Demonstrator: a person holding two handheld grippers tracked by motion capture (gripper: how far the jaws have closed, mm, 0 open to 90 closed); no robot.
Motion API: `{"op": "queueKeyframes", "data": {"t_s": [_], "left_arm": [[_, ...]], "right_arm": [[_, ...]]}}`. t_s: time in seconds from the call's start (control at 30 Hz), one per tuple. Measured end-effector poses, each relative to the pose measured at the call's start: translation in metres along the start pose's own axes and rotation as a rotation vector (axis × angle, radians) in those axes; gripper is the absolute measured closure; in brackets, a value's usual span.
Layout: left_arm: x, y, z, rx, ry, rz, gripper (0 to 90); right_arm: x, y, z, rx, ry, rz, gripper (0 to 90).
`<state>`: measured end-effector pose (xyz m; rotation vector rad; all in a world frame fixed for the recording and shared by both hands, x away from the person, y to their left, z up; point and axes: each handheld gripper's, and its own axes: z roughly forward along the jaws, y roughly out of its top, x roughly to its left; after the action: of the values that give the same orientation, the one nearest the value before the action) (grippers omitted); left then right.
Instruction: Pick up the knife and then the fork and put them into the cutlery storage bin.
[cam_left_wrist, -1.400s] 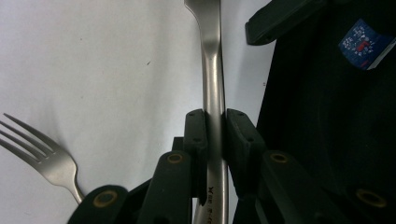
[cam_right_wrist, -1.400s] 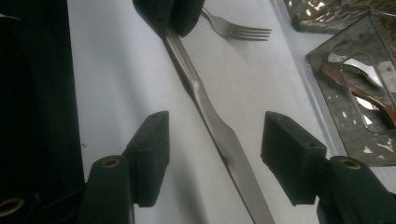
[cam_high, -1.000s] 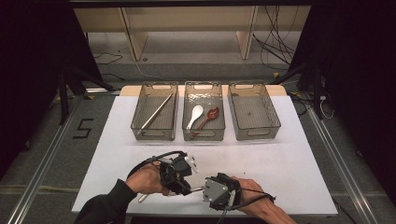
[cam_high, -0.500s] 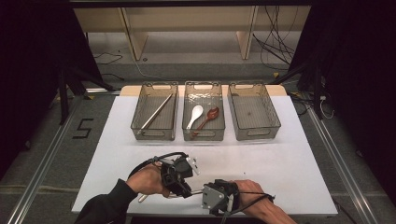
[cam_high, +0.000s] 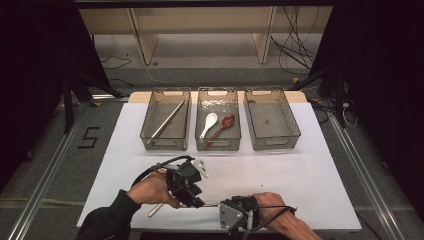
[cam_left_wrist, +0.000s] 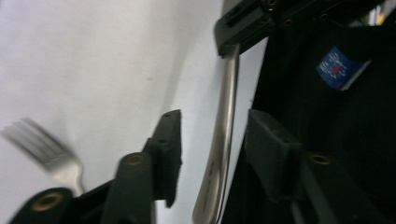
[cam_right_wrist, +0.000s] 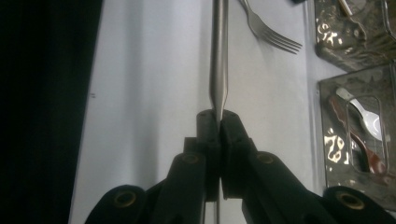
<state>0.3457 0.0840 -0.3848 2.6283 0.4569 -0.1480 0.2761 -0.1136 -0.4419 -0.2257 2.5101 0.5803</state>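
Clamped in the right gripper (cam_right_wrist: 218, 122) at lower centre of its view: a steel utensil handle (cam_right_wrist: 218, 56), long axis running straight up-frame. Straddled at its far end by the left gripper (cam_left_wrist: 212, 144), jaws parted, nothing held yet.

A: What sits in the upper middle of the high view?

B: Three clear bins in a row on the white table (cam_high: 310, 165). The left bin (cam_high: 166, 92) holds long pale chopsticks (cam_high: 167, 120) lying slantwise. The middle bin (cam_high: 218, 92) holds a white spoon (cam_high: 209, 122) and a reddish-brown spoon (cam_high: 222, 126) side by side. The right bin (cam_high: 295, 125) stands just beside it.

A: And around the edges?

B: A black "5" marking (cam_high: 89, 137) on the floor at mid left, a wooden shelf (cam_high: 200, 20) along the top, and loose cables (cam_high: 295, 45) at upper right. A fork (cam_right_wrist: 271, 32) lies on the table at the top of the right gripper view.
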Motion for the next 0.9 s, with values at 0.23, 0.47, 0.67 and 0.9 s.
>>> {"op": "queueKeyframes", "data": {"t_s": [0.23,0.47,0.67,0.9], "left_arm": [[0.008,-0.014,-0.019,-0.089,0.088,-0.057,34.7],[0.017,-0.027,-0.032,-0.192,0.178,-0.131,27.2],[0.022,-0.039,-0.025,-0.196,0.231,-0.167,22.1],[0.028,-0.058,-0.016,-0.224,0.278,-0.220,21.3]], "right_arm": [[-0.013,-0.013,-0.005,0.029,-0.018,0.076,89.1],[-0.036,-0.035,-0.012,0.061,-0.043,0.250,89.1],[-0.066,-0.062,-0.026,0.063,-0.079,0.467,89.1],[-0.102,-0.092,-0.044,0.027,-0.106,0.701,89.1]]}}
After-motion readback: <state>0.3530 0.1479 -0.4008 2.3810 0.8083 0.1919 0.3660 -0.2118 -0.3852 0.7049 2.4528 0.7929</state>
